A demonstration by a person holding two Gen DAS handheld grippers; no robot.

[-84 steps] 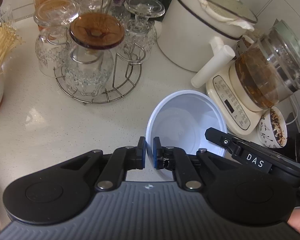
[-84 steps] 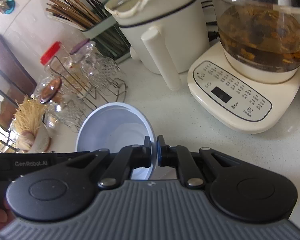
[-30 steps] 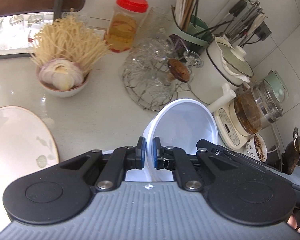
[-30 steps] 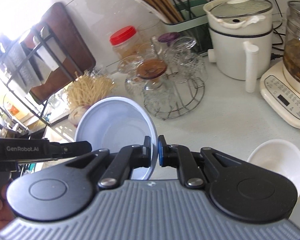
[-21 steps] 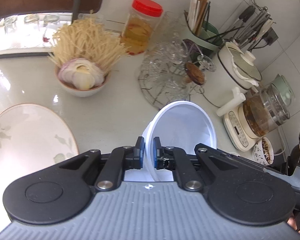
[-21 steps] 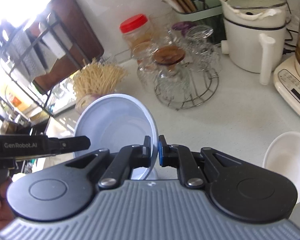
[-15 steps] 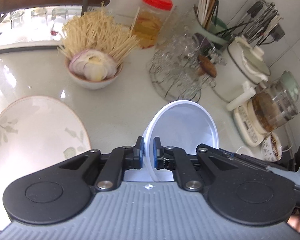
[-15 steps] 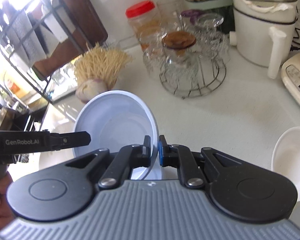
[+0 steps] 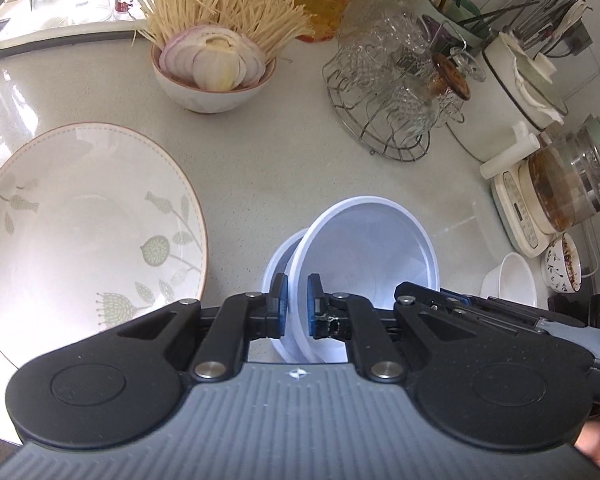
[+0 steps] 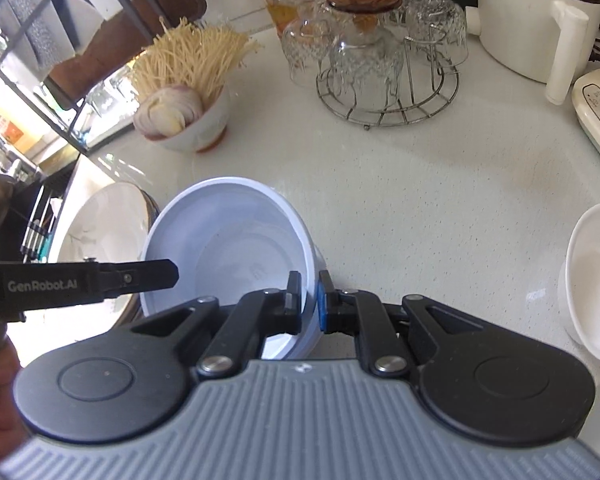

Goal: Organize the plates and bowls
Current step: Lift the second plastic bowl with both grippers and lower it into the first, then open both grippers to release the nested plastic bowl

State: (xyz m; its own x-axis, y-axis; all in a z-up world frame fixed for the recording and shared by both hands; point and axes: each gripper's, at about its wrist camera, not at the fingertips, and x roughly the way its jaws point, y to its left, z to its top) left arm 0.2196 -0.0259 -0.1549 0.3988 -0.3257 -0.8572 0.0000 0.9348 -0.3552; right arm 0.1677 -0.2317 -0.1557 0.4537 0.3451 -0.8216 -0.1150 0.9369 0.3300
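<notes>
A pale blue plastic bowl (image 9: 364,248) is held tilted above the counter by both grippers. My left gripper (image 9: 294,306) is shut on its left rim; my right gripper (image 10: 309,302) is shut on its right rim, and the bowl also shows in the right wrist view (image 10: 228,240). In the left wrist view a second rim shows just behind the bowl, as if two bowls are nested. A large white plate with leaf pattern (image 9: 80,220) lies to the left, also seen in the right wrist view (image 10: 100,224). A small white bowl (image 10: 596,280) sits at the right.
A bowl of onion and noodles (image 9: 214,68) stands at the back. A wire rack of upturned glasses (image 9: 400,96), a white pot (image 9: 516,72) and a tea kettle on its base (image 9: 560,192) line the right side. A patterned cup (image 9: 562,266) sits near the kettle.
Both grippers have carried the blue bowl away from the kettle, back and to the left; the large plate and the onion bowl have come into view.
</notes>
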